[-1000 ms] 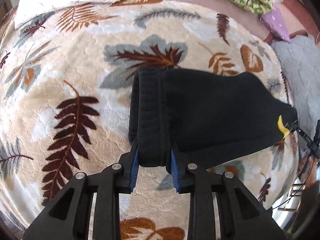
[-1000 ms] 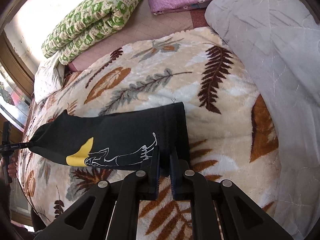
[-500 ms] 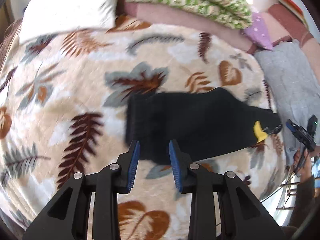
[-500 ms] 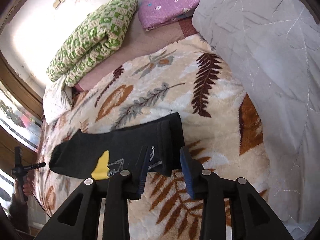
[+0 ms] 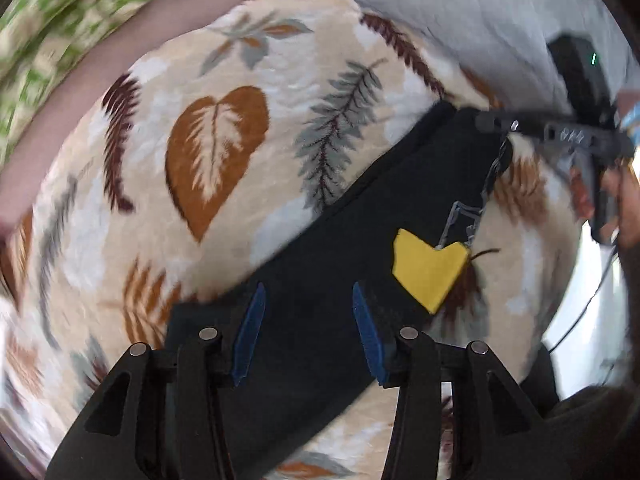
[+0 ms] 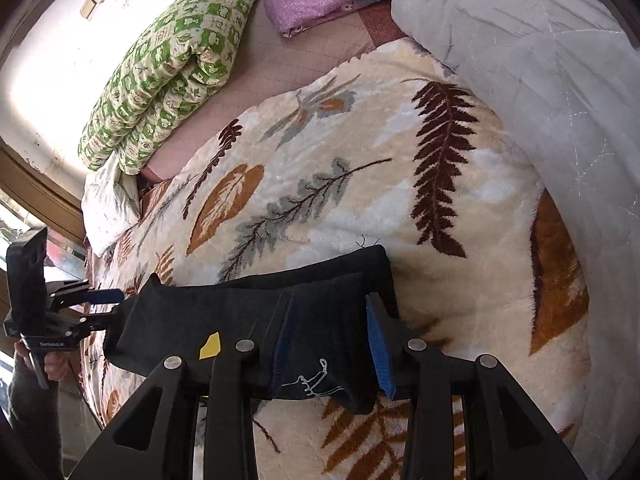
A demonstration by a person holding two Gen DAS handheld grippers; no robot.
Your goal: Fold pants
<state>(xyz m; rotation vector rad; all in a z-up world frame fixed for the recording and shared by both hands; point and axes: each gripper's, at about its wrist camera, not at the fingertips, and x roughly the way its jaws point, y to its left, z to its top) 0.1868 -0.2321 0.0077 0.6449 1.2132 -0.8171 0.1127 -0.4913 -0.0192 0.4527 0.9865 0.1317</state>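
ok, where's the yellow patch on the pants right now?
Left wrist view: yellow patch sits on the black pants near their right edge, just right of the open left claw, on the leaf blanket.

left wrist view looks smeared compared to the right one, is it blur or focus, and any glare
Left wrist view: motion blur, strongest toward the edges, where the green quilt streaks; the black pants and yellow patch stay fairly crisp. Right wrist view: sharp throughout, but the wall at upper left is blown out; both show fisheye bending.
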